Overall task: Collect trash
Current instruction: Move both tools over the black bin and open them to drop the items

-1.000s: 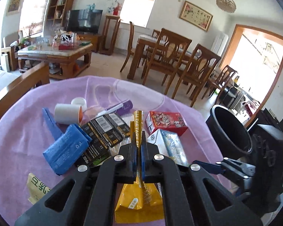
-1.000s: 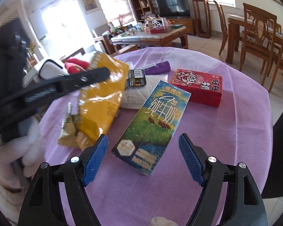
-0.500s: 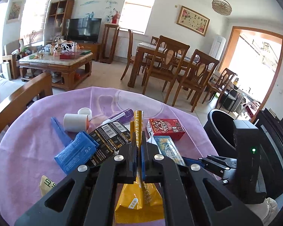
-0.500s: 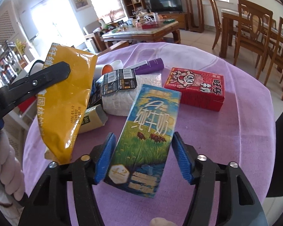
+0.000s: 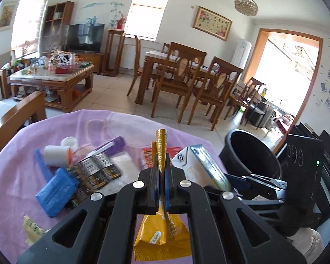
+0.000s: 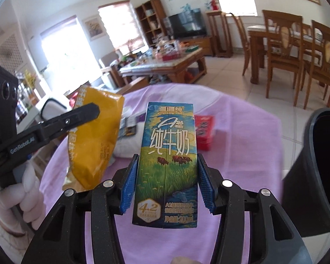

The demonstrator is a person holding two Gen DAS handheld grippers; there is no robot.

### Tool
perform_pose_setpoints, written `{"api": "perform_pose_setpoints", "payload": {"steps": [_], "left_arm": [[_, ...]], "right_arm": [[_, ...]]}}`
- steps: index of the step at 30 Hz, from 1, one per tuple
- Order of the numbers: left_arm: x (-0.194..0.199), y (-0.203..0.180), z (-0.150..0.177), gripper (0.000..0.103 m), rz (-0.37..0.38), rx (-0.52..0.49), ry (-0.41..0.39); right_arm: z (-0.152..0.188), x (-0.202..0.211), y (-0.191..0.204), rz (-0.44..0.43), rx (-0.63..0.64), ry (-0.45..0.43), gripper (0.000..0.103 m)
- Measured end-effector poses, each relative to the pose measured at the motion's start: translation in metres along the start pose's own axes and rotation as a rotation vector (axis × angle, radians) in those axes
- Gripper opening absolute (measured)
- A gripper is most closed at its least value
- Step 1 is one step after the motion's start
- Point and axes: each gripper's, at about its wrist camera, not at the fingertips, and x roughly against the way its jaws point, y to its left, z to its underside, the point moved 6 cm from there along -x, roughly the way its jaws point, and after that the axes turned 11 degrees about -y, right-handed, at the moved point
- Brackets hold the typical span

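Observation:
My left gripper [image 5: 162,169] is shut on a yellow snack bag [image 5: 162,237] and holds it above the purple-clothed table [image 5: 8,176]; the bag also shows in the right wrist view [image 6: 94,136]. My right gripper [image 6: 166,176] is shut on a blue-green milk carton [image 6: 168,162], lifted upright off the table; the carton also shows in the left wrist view [image 5: 200,169]. A black trash bin [image 5: 250,156] stands just right of the table, also in the right wrist view [image 6: 323,167].
On the table lie a red carton [image 6: 203,132], a blue packet [image 5: 55,189], a black barcode wrapper [image 5: 96,171], a purple tube [image 5: 112,146], a white roll [image 5: 55,156] and a small yellow packet [image 5: 32,228]. Wooden chairs [image 5: 184,83] stand beyond.
My right gripper has closed on the milk carton and lifted it upright off the table. My left gripper, still holding the yellow bag, has risen a little.

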Motion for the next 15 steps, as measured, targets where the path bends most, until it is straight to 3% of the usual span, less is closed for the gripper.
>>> {"api": "perform_pose_setpoints", "payload": {"steps": [9,15], "left_arm": [[-0.076,-0.111,-0.014,0.003,0.189,-0.018,0.041],[-0.147,-0.192,0.000,0.003,0.306,0.004,0.123]], "right_arm": [[-0.022,0.074,-0.147,0.235,-0.083,-0.113,0.050],[-0.008,0.111,-0.247,0.410,-0.114,-0.079,0.050]]}}
